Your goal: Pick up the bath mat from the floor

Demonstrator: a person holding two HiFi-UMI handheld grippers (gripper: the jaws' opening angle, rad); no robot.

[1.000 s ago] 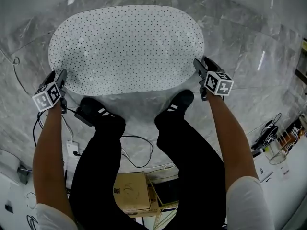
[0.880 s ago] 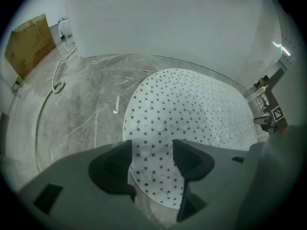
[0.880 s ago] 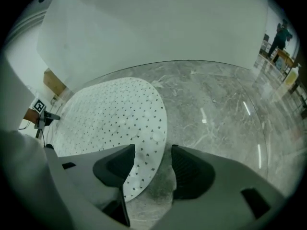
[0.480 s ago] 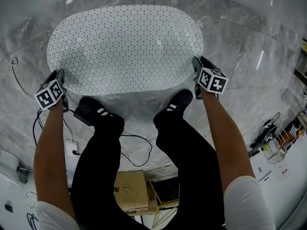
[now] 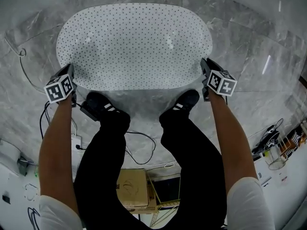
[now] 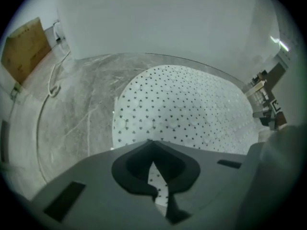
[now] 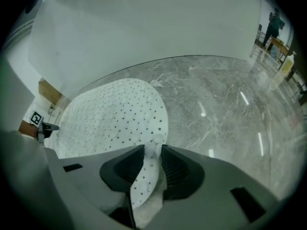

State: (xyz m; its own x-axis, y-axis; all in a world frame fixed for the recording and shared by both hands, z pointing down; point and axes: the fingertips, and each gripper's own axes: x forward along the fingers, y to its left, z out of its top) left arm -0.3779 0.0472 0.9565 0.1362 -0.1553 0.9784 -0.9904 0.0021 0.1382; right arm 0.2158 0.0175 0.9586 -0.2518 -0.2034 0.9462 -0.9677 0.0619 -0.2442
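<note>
The bath mat (image 5: 134, 42) is a white oval with small dark dots, lying on the grey marble floor in front of the person's feet. My left gripper (image 5: 72, 78) points steeply down at the mat's near left edge. In the left gripper view the left gripper (image 6: 156, 176) is shut with a strip of mat (image 6: 192, 104) pinched between its pads. My right gripper (image 5: 204, 71) is at the near right edge. Its jaws have just been closing. In the right gripper view the right gripper (image 7: 148, 162) has a raised fold of mat (image 7: 110, 114) pressed between its pads.
Two black shoes (image 5: 98, 104) (image 5: 184, 99) stand just behind the mat's near edge, between the grippers. Black cables (image 5: 139, 143) and a cardboard box (image 5: 132, 190) lie behind the legs. A cable loop (image 5: 19, 51) lies on the floor at the left. Small items (image 5: 273, 143) sit at the right.
Both grippers' jaws have closed on the mat's near edge, left and right. The hands have stayed about where they were, and the mat's main part still lies flat.
</note>
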